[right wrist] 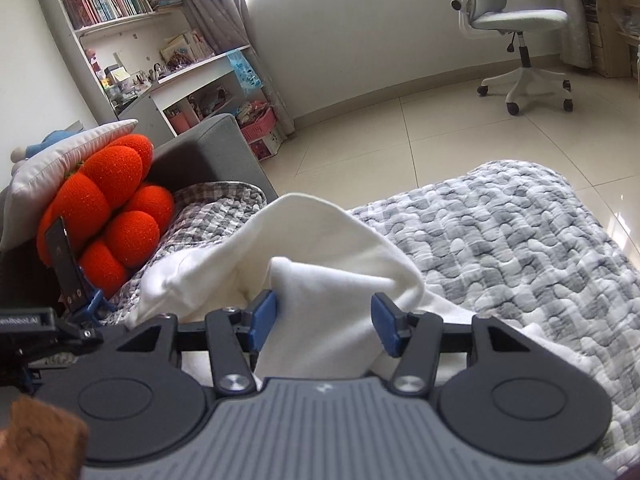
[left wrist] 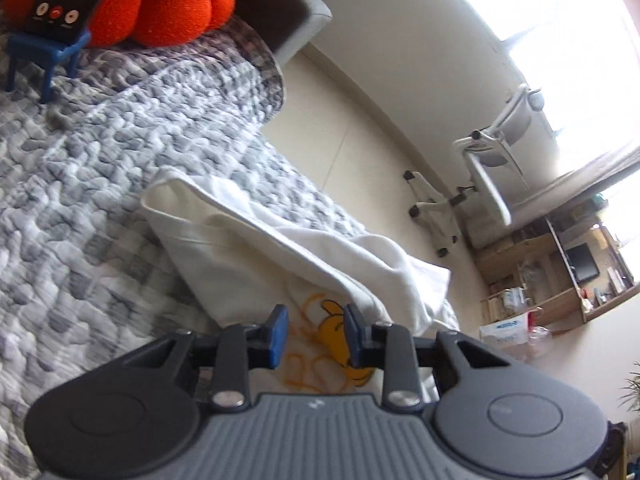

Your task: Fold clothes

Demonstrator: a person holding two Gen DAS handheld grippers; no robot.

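A white garment (left wrist: 240, 240) lies partly folded on the grey-and-white quilted bed (left wrist: 100, 200), reaching to the bed's edge. A yellow cartoon print (left wrist: 336, 328) shows on it between the fingers of my left gripper (left wrist: 316, 334), which hovers just over the cloth, jaws narrowly apart and pinching nothing. In the right wrist view the same garment (right wrist: 320, 232) rises in a loose, bunched fold. My right gripper (right wrist: 324, 320) stands open with that fold between its blue pads, which do not press on it.
An orange lobed cushion (right wrist: 112, 208) and a phone on a small blue stand (right wrist: 64, 264) sit at the head of the bed (right wrist: 520, 240). A white office chair (right wrist: 520, 20) stands on the tiled floor beyond. A bookshelf (right wrist: 120, 20) fills the far corner.
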